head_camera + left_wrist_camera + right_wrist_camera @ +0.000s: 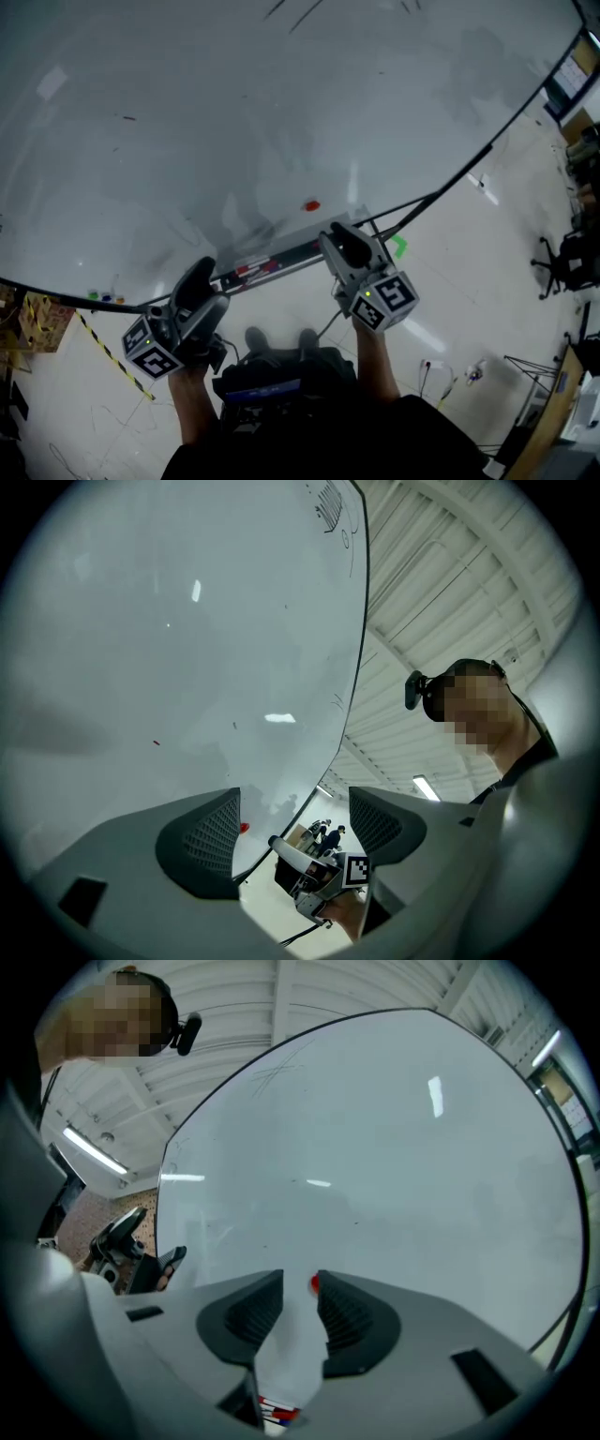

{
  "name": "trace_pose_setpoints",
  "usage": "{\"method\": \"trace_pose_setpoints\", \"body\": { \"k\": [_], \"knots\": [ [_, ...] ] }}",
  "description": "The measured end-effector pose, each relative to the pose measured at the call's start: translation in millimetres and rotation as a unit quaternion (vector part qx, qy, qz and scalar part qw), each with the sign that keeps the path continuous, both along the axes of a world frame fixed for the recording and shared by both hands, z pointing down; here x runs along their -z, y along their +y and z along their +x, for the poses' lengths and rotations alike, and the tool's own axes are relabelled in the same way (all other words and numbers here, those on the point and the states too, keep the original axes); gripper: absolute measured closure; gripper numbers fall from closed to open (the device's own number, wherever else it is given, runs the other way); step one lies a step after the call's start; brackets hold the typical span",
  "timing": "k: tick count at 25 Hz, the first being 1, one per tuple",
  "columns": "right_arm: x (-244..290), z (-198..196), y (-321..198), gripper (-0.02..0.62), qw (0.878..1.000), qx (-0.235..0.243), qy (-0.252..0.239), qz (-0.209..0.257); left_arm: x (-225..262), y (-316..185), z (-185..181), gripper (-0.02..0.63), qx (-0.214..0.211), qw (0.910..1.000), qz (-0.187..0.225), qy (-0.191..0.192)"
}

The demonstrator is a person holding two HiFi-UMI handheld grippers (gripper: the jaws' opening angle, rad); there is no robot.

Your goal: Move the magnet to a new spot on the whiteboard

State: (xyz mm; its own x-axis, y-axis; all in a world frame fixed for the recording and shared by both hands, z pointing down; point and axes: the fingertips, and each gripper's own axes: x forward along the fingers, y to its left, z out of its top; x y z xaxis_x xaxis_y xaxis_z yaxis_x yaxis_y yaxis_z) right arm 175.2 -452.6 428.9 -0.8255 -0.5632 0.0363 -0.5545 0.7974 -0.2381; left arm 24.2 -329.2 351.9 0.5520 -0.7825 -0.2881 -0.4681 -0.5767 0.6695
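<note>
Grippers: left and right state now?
Left gripper: open, empty.
Right gripper: open, empty; magnet on the whiteboard, ungripped.

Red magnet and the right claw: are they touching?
Apart. The head view shows bare whiteboard between the red magnet and the right claw, whose tips are open.

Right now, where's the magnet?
The red magnet sits low on the whiteboard, right of centre in the head view, just above the marker tray and just ahead of the open right hand-held gripper.
</note>
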Motion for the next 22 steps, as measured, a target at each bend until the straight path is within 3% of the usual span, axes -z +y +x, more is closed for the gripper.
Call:
{"method": "trace_pose_setpoints", "body": {
  "k": [9,22],
  "knots": [
    [-17,-15,-29,0.438,0.99,-0.084,0.106,0.041,-2,1,-6,0.252,-0.025,0.9997,-0.005,0.0],
    [-16,-32,-47,0.438,0.974,-0.14,0.162,0.074,-2,7,-22,0.252,-0.015,0.9997,-0.01,-0.014]
  ]
}}
